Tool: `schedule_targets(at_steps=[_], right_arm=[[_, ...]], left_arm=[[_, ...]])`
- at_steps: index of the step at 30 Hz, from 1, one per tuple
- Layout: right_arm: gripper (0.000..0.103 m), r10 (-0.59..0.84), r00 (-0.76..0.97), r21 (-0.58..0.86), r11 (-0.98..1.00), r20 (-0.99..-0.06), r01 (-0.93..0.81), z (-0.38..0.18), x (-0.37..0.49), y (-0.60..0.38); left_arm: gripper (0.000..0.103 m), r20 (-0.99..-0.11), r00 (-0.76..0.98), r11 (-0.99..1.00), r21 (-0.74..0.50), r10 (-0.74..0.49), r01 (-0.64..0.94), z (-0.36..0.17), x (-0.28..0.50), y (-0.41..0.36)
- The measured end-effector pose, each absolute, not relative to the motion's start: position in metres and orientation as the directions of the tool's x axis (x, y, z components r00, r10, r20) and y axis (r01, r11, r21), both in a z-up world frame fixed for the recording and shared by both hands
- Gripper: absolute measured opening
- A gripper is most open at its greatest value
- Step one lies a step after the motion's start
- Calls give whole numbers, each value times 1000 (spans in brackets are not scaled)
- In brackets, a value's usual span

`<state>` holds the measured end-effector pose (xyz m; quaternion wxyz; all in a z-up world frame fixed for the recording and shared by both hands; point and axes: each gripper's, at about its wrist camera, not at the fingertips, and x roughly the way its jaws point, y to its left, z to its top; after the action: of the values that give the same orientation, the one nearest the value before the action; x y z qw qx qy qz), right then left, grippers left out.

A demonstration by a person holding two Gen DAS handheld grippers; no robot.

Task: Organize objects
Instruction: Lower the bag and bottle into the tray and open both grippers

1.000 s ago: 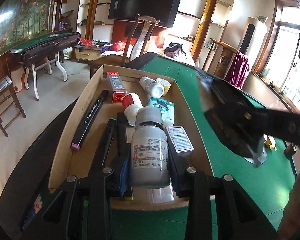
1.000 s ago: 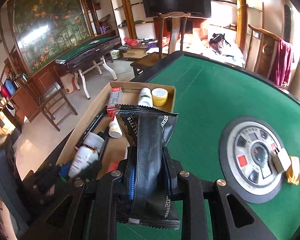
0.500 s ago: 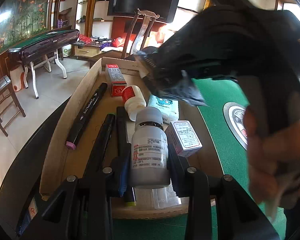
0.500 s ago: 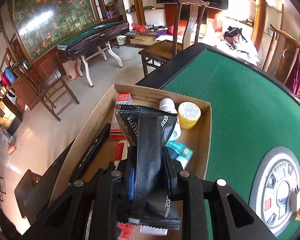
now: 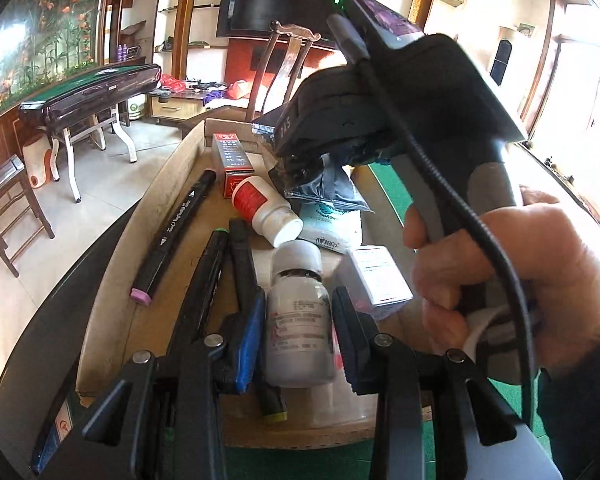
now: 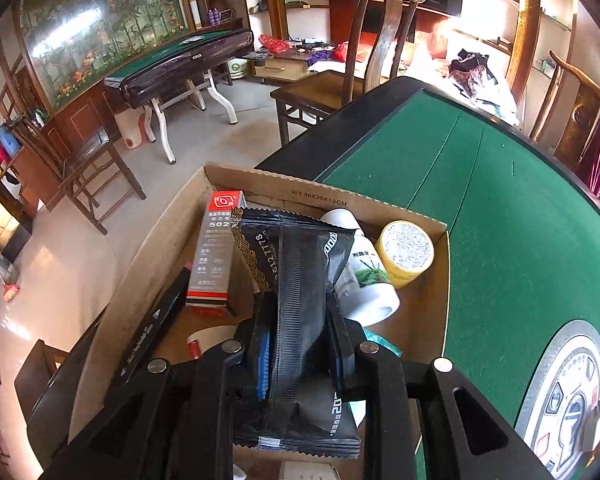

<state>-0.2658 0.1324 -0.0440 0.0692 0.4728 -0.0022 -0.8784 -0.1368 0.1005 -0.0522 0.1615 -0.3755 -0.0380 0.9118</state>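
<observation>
A cardboard box (image 6: 284,190) sits at the left edge of the green table (image 6: 500,240). My left gripper (image 5: 296,312) is shut on a white pill bottle (image 5: 298,332), held just above the box's near end. My right gripper (image 6: 300,328) is shut on a black sachet (image 6: 300,280), which hangs over the middle of the box. In the left wrist view the same black sachet (image 5: 324,186) hangs above a teal tissue pack (image 5: 328,228). The hand (image 5: 520,280) that holds the right gripper fills that view's right side.
The box holds a red-and-grey glue carton (image 6: 216,256), a leaf-printed white bottle (image 6: 368,280), a yellow-lidded jar (image 6: 406,252), black markers (image 5: 176,232), a red-labelled bottle (image 5: 264,208) and a small white carton (image 5: 380,276). A round control panel (image 6: 568,396) sits in the table's centre.
My right gripper has carried the black sachet from beside the box to over its middle and lower. The left gripper has kept still with the bottle.
</observation>
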Motion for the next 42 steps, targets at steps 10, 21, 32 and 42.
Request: schedule_targets(at_steps=[10, 21, 32, 42], right_arm=[[25, -127, -536, 75, -990, -835, 118, -50, -269, 133], [27, -172, -531, 121, -984, -830, 129, -48, -259, 139], [43, -192, -562, 138, -981, -805, 138, -32, -241, 146], [49, -235, -593, 195, -972, -770, 131, -19, -211, 166]], left_arm=[[33, -674, -672, -950, -182, 308, -253, -53, -136, 104], [34, -644, -712, -958, -153, 282, -241, -47, -135, 99], [45, -617, -744, -966, -132, 255, -221, -43, -132, 96], [50, -586, -778, -972, -99, 229, -212, -39, -127, 99]])
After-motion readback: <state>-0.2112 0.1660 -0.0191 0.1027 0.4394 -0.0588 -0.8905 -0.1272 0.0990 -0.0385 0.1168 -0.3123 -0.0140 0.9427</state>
